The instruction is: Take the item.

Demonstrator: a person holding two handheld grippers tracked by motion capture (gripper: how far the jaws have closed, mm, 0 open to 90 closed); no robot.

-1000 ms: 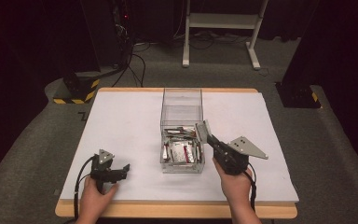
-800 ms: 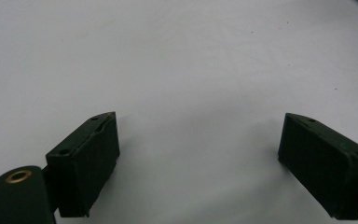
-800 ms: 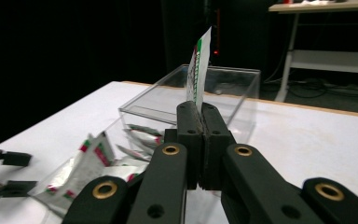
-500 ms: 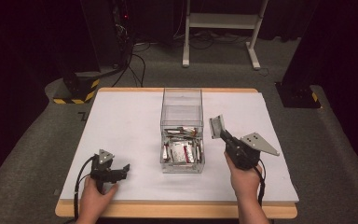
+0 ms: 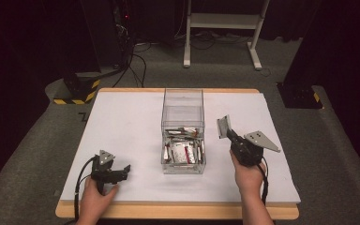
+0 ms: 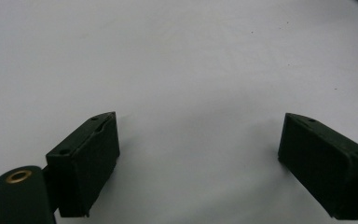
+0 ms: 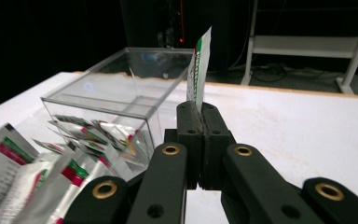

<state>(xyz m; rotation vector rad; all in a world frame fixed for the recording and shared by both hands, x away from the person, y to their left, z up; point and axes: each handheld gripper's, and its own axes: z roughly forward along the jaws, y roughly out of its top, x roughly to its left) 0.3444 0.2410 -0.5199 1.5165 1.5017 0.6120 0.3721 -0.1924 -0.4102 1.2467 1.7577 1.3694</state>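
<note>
My right gripper (image 5: 226, 132), clamped on a sachet (image 5: 223, 126), has swung right, away from the clear box (image 5: 183, 112): sachet extracted. Left gripper (image 6: 196, 154) rests open, lower left.

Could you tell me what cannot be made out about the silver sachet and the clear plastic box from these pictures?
- The print on the silver sachet: right gripper view, seen edge-on; too small in the high view.
- The sachet's lower end: hidden between the shut jaws of the right gripper.
- The number of sachets in the clear plastic box: they overlap, and the right gripper view's left edge cuts them off.
- The left gripper: bare white table, box out of frame.
</note>
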